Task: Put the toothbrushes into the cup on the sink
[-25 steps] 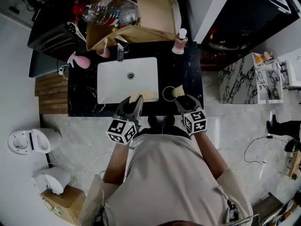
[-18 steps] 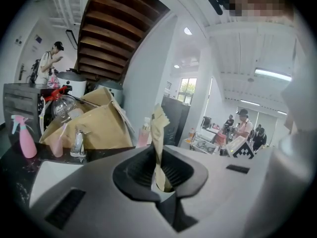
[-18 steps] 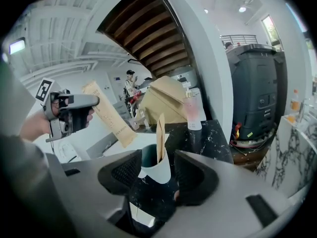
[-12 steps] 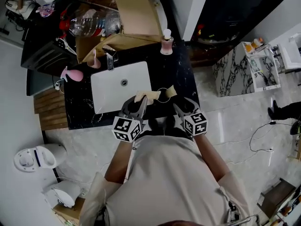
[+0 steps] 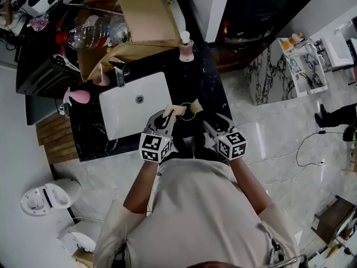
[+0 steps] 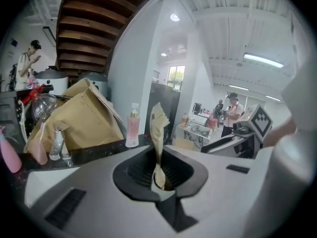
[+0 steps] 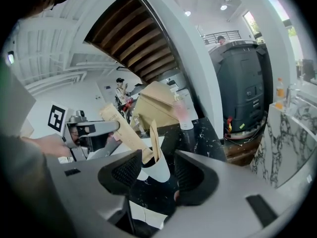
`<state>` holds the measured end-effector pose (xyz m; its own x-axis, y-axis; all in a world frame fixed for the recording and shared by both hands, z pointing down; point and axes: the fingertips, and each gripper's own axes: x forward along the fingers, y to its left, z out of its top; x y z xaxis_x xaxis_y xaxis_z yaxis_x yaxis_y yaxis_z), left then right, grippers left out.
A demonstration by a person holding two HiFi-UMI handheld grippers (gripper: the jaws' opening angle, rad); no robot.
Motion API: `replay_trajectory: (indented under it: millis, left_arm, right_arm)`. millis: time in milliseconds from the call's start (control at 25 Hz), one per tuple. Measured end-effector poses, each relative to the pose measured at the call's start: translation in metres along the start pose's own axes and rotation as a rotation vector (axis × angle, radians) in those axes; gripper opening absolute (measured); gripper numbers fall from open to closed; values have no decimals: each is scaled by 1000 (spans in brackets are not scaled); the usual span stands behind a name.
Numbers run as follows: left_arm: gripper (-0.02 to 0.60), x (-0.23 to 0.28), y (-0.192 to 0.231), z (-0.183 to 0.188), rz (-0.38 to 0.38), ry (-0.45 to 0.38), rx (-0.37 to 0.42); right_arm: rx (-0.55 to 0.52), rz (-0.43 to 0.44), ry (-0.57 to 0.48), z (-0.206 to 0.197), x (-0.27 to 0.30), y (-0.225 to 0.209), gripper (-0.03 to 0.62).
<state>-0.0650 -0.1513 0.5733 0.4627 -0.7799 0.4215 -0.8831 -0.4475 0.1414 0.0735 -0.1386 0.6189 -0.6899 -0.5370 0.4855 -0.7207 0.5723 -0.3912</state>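
Between the jaws of the left claw (image 6: 159,173) a paper-wrapped toothbrush (image 6: 159,130) is clamped by its lower end, the pads closed tight on it. The tan wrapper stands up and away from the fingertips. Seen from the right gripper view, this same toothbrush (image 7: 120,126) slants from the left claw down to the rim of the white cup (image 7: 159,167); whether its tip is already inside cannot be told.

The right claw (image 7: 156,180) is spread wide and grips nothing. The cup lies just ahead of its fingertips, in the gap between the pads but not pressed by them. A second wrapped toothbrush (image 7: 154,140) stands upright in the cup.

From the head view, both claws, left (image 5: 162,119) and right (image 5: 211,126), point at the cup (image 5: 188,114), which sits on the black stone counter (image 5: 211,91) close beyond them. The white sink basin (image 5: 131,106) lies ahead and to the left of the left claw. Further on, at the counter's back edge, stand the faucet (image 5: 119,77) and a pink pump bottle (image 5: 186,50). Beyond those is a large cardboard box (image 5: 134,15).
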Motion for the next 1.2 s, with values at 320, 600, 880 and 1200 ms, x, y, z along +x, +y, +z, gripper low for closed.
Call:
replay_trajectory:
  millis: [320,600,880,1200]
  left_arm:
    - [37,26,-8,-21,-4,59,114]
    - [38,41,-10,-44,-6,102,155]
    - [45,52,-9,-60,-10,122,160]
    - [119,58,-4,-82,10,191,155]
  right_arm:
    - [19,-13,-1,-1,0,-1,224]
    - [26,-21,-2,1,-3,-1,224]
    - [25,-20,11,-4,0,4,222]
    - [22,-34,13,-6,-6,1,222]
